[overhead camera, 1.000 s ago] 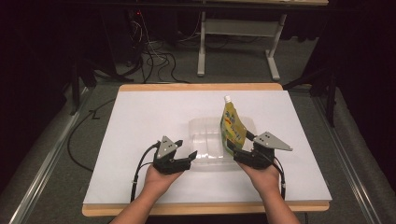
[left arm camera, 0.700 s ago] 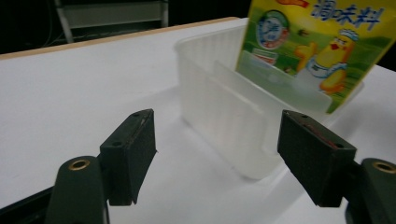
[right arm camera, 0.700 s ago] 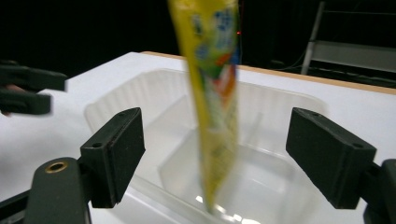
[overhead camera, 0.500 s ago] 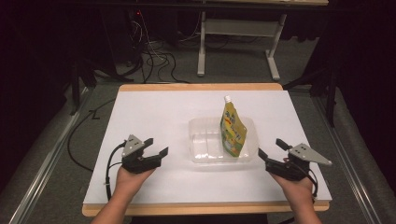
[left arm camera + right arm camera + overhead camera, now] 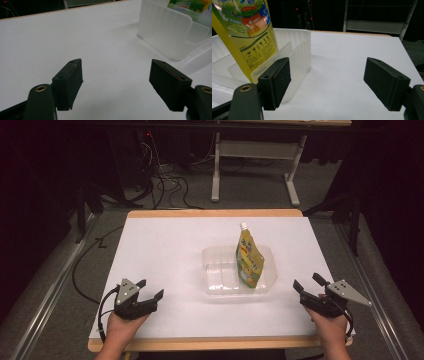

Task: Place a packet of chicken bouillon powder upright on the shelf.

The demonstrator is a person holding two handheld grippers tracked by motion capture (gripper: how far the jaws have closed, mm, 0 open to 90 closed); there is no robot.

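A yellow-green spouted pouch stands upright in the right end of a clear plastic tub at the middle of the white table. My left gripper sits near the table's front left, open, with nothing between its jaws; in the left gripper view the tub lies ahead to the right. My right gripper is at the front right, open and empty. In the right gripper view the pouch and tub wall rise close on the left.
The white sheet covers a wood-edged table. Beyond the far edge stand a metal desk frame and loose cables on the dark floor. Cables trail from both grippers off the near edge.
Both grippers have drawn away from the tub, the left one out to the left and the right one out to the right, toward the near corners. The pouch stays standing in the tub.
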